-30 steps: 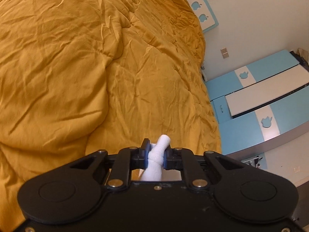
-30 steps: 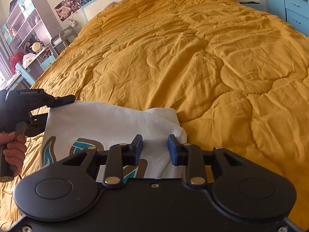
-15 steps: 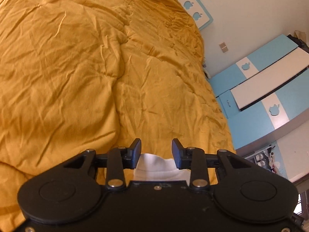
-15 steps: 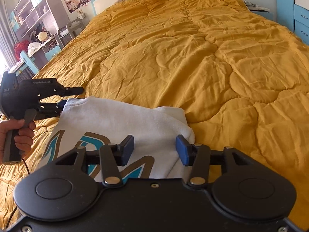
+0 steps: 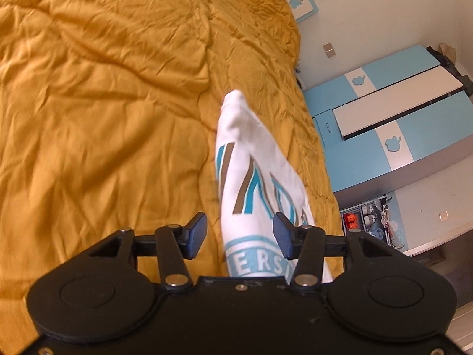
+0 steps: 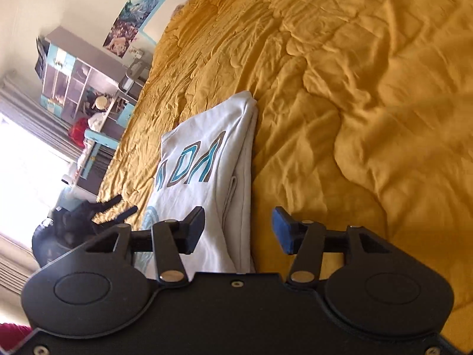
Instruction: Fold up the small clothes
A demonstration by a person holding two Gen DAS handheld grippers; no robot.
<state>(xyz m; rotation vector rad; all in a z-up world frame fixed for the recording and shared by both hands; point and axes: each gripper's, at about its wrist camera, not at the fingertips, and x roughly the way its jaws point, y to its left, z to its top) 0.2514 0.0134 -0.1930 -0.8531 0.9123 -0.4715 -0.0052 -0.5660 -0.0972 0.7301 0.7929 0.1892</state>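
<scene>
A small white T-shirt (image 5: 251, 177) with teal and brown lettering lies folded on the mustard-yellow quilt (image 5: 103, 103). My left gripper (image 5: 239, 235) is open and empty, its jaws wide apart just above the shirt's near end. In the right wrist view the shirt (image 6: 204, 159) lies flat with a folded edge on its right side. My right gripper (image 6: 238, 230) is open and empty above the shirt's near edge. The left gripper (image 6: 113, 207) shows dark at the shirt's left side.
The quilt (image 6: 369, 103) covers the whole bed, rumpled. A blue and white wardrobe (image 5: 393, 112) stands beyond the bed's right edge. Shelves and a desk (image 6: 88, 97) stand by a bright window on the left.
My left gripper let go of the white cloth and opened wide, then drew back so the printed shirt shows. My right gripper opened wider and swung round to the shirt's side.
</scene>
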